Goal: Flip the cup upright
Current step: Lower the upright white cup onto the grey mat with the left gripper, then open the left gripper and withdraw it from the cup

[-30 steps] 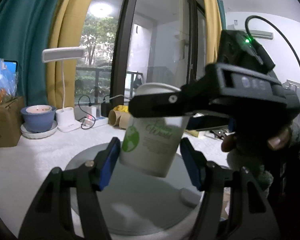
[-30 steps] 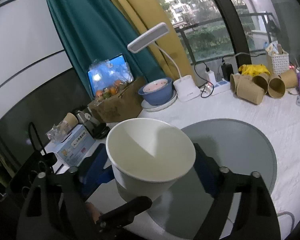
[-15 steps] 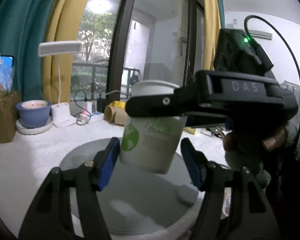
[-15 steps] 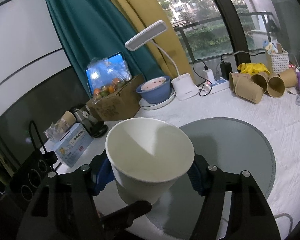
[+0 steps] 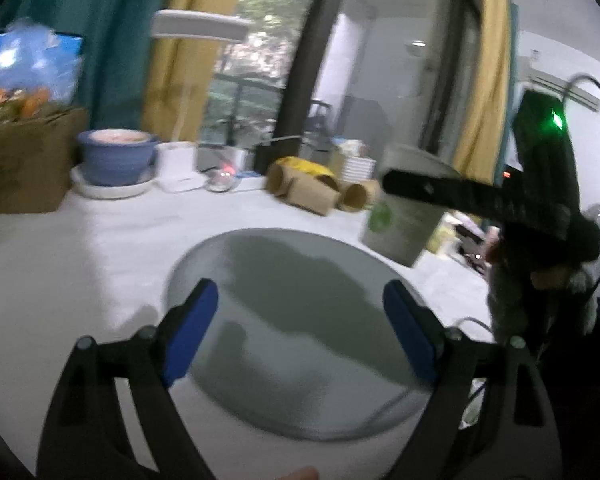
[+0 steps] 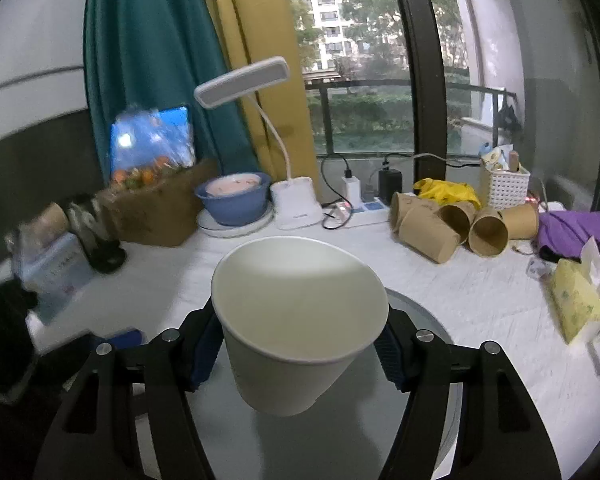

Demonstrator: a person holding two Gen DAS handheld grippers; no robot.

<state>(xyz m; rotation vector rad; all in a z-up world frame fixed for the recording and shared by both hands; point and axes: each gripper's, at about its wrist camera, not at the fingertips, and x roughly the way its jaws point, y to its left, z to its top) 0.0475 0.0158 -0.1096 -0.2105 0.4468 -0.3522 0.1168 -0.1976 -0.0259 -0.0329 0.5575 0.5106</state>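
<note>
Cup: white paper cup with a green print, mouth up and tipped slightly, held in the air above the round grey mat; in the left wrist view it shows at right, off the near side of the mat's far edge.

Right gripper: black two-finger gripper with blue pads, closed on the cup's wall from both sides, pads pressed against it. Same grip as half a second ago; the camera now looks more squarely at the window.

Left gripper: black two-finger gripper with blue pads, jaws spread wide with nothing between them, over the round grey mat. Half a second ago the cup sat between these pads; now the cup is well off to the right and the gripper has drawn back.

Background, right view: white desk lamp, blue bowl on a white plate, brown paper cups lying on their sides, white slotted basket.

Image quality: left view is motion-blurred.
</note>
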